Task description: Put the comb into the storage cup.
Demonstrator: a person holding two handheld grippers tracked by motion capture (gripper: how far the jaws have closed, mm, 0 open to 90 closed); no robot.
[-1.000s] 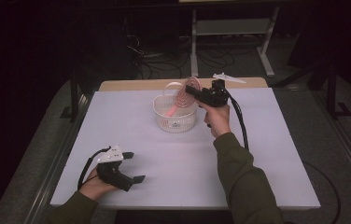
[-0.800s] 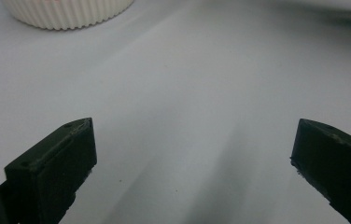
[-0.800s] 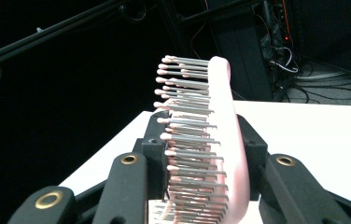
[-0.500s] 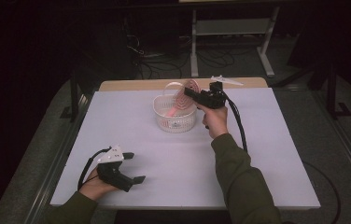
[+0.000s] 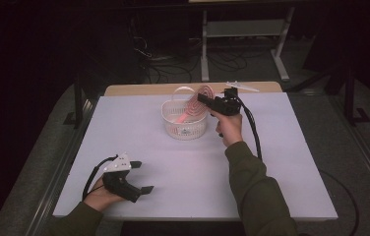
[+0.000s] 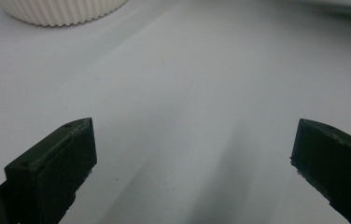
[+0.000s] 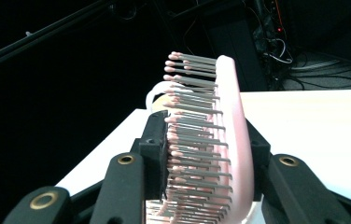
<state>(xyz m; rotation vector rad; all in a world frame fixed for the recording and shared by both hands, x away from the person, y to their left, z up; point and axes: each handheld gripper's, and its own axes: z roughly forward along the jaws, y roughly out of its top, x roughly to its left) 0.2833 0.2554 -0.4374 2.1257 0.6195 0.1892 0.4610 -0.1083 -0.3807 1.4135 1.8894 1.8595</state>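
Note:
A pink hairbrush (image 7: pixel 232 140) with grey, pink-tipped bristles stands between the jaws of my right gripper (image 7: pixel 204 135), which is shut on its head. In the high view the right gripper (image 5: pixel 203 98) hovers at the right rim of a white ribbed basket (image 5: pixel 185 129). The hairbrush (image 5: pixel 193 105) slants down into the basket from there. My left gripper (image 5: pixel 142 177) rests on the white table cover near the front left, open. Nothing lies between the jaws of the left gripper (image 6: pixel 194 135), and the basket (image 6: pixel 61 11) sits far ahead of it.
The white cover (image 5: pixel 291 162) lies over a wooden table whose bare back edge (image 5: pixel 138 89) shows behind the basket. A small white object (image 5: pixel 242 87) lies at the back right. A metal stand (image 5: pixel 242 29) and floor cables sit beyond the table.
The right gripper has shifted slightly at the basket's rim with the brush still in its jaws. The left gripper has stayed put.

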